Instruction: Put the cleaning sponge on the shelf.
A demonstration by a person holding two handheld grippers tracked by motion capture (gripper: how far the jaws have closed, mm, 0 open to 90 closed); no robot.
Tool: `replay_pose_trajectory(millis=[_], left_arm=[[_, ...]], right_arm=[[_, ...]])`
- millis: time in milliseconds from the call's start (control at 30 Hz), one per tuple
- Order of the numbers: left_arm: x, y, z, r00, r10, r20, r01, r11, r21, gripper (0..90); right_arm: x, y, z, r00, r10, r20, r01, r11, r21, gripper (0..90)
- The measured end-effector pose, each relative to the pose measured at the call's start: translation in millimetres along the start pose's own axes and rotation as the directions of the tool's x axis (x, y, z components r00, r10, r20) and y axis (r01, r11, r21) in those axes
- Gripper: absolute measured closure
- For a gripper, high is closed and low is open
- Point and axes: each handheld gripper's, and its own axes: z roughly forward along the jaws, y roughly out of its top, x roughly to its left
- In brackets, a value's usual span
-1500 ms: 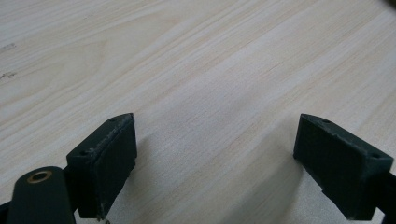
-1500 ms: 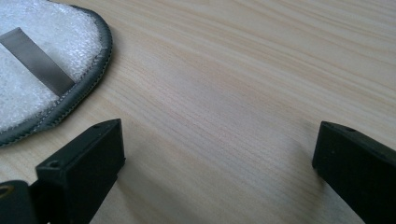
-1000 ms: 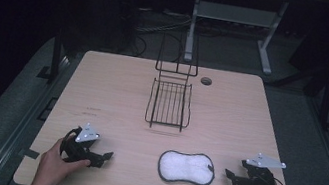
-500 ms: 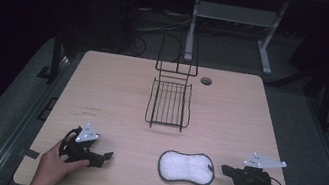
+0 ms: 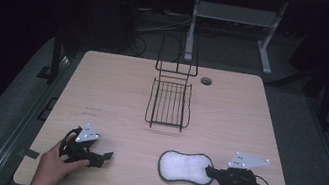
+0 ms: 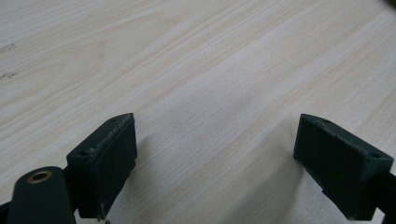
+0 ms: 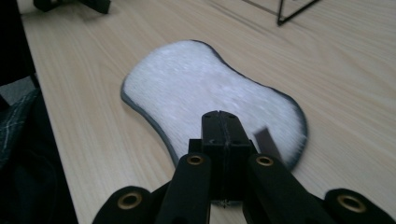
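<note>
Right gripper [image 5: 207, 171], black and two-jawed with a grey three-cornered plate on top, has its jaws pressed fully together; they have just been closing, and nothing sits between them. In the right gripper view the closed tips [image 7: 222, 122] hang over the near end of the flat white peanut-shaped pad with a dark rim [image 7: 205, 93], but if they touch it I cannot tell. From the high view this pad [image 5: 185, 167] lies on the front part of the table, just left of the right gripper and well apart from the left gripper [image 5: 103, 156]. That black gripper rests near the front left corner in the person's left hand [image 5: 51, 167], its jaws standing wide apart with only bare wood between them [image 6: 215, 140].

Between the two grippers the wood is free, and the pad's left edge has open surface beside it. Farther back, at the table middle, stands a black wire rack [image 5: 169, 102] with an upright back frame, well apart from the pad; a small dark round hole [image 5: 206, 80] is just right of it near the far edge. Light wooden tabletop [image 5: 249, 122] is pale with a fine grain. Around it the room is dark, with a grey floor, cables and a white metal stand [image 5: 231, 17] behind
</note>
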Motion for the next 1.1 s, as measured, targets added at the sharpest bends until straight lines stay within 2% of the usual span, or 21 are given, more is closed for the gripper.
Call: replay_pose_trajectory(millis=[333,500,833,1100], left_arm=[[0.0,0.0,0.0,1.0,0.0,0.0,0.0,1.0,0.0,12.4],[0.2,0.1,-0.2,1.0,0.003,0.0,-0.003,1.0,0.003,12.4],[-0.2,0.0,-0.1,1.0,-0.003,0.001,0.003,1.0,0.001,12.4],[0.0,0.1,-0.2,1.0,0.0,0.001,0.0,1.0,0.003,12.4]], right_arm=[[18.8,17.5,25.2,0.9969,-0.058,-0.052,0.059,0.998,0.014,89.8],[24.6,23.2,36.7,0.9948,-0.063,-0.08,0.065,0.998,0.02,89.8],[32.1,36.8,55.4,0.9921,-0.081,-0.096,0.084,0.996,0.024,89.8],[38.4,47.6,77.1,0.9905,-0.099,-0.096,0.105,0.993,0.06,89.8]])
